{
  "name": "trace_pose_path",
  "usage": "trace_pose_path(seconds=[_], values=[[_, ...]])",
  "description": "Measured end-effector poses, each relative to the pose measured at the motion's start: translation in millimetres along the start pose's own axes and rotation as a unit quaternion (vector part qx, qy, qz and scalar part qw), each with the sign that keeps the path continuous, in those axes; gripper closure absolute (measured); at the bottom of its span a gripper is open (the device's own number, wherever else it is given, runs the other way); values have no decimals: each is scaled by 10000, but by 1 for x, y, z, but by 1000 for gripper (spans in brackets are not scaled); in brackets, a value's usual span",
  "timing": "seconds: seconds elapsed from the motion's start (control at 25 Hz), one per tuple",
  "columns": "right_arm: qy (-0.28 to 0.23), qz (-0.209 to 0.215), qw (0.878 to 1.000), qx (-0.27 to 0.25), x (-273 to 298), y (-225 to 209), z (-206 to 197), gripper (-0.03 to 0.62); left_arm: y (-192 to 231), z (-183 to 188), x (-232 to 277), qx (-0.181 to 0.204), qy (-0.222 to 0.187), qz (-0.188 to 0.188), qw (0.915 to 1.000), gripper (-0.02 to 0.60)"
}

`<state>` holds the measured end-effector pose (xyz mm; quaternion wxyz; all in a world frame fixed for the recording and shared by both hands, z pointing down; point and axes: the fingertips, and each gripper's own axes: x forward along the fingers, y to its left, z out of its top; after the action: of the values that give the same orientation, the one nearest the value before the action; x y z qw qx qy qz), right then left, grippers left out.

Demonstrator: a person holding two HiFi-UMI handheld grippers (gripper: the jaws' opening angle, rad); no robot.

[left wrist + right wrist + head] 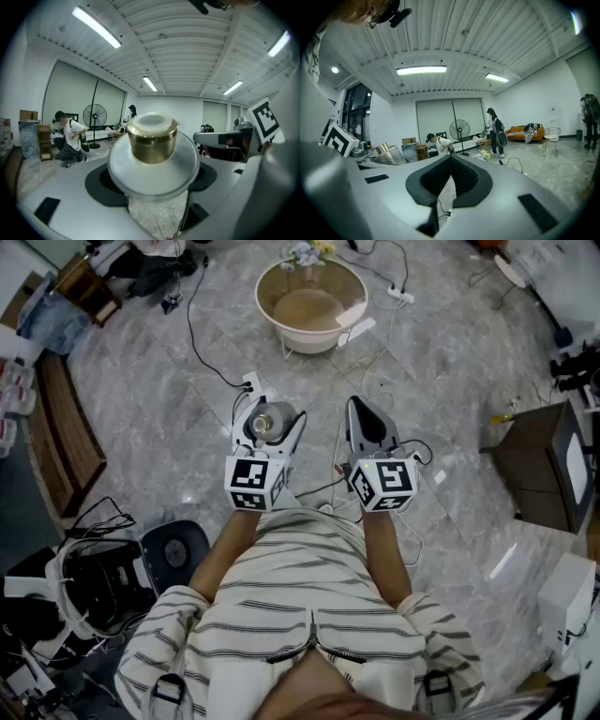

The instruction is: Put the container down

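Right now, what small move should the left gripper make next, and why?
Probably ease the left gripper forward toward the round table without opening it. Its jaws are clamped on the gold-capped container, which hangs in the air over the floor, so there is no raised surface beneath to set it on. The right gripper is shut and empty.

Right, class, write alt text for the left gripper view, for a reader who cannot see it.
The left tongs grip a rounded, frosted container with a gold cap on top, filling the middle of the view. Behind it are ceiling strip lights, a standing fan and a crouching person.
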<state>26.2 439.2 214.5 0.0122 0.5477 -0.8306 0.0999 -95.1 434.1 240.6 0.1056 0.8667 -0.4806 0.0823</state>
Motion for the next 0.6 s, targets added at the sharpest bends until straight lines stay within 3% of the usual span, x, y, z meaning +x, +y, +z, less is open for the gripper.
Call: trace_pose_path(seconds=[0.16,0.6], values=[[-113,23,9999,115,-1,5,-1,586,4,-3,-3,42,18,-23,10000,250],[-304,-302,9990,93,48,35,6,586,72,7,2,158,-12,-238,9996,250]])
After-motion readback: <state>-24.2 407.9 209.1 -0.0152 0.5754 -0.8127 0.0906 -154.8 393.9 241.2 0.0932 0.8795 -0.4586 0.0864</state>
